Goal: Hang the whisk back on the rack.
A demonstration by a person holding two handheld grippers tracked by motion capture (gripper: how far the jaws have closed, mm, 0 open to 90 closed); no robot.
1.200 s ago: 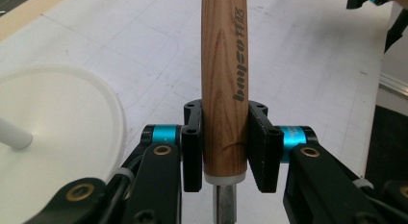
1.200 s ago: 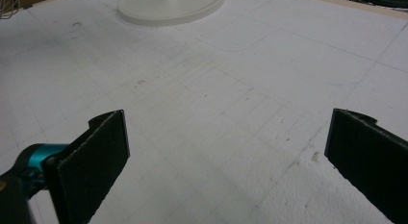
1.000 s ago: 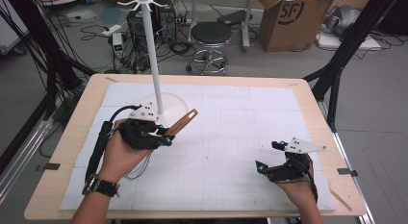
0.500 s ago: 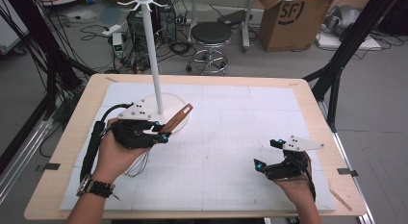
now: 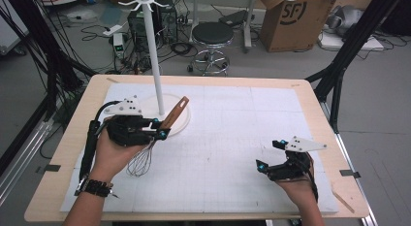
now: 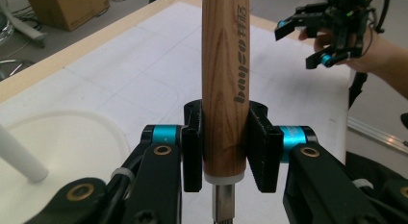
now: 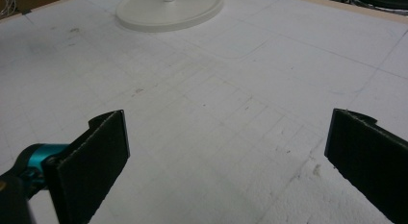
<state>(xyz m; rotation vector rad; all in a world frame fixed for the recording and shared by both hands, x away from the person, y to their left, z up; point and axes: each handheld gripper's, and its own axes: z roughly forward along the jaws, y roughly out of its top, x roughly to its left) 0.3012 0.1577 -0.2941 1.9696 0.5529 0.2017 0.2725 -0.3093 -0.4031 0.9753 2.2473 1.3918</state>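
Clearly, whisk: wooden handle; wire loops below.

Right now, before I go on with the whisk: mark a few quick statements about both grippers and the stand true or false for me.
1. The left gripper is clamped on the whisk by its wooden handle. True.
2. The right gripper holds a spoon. False: its jaws stand wide open over the white mat with nothing between them.
3. The whisk already hangs from the hooks at the top of the white stand. False: it is in the left gripper, low beside the stand's round base.
4. The whisk's wire end points toward the person and its handle toward the stand. True.
5. The right gripper sits near the table's right front, apart from the stand. True.
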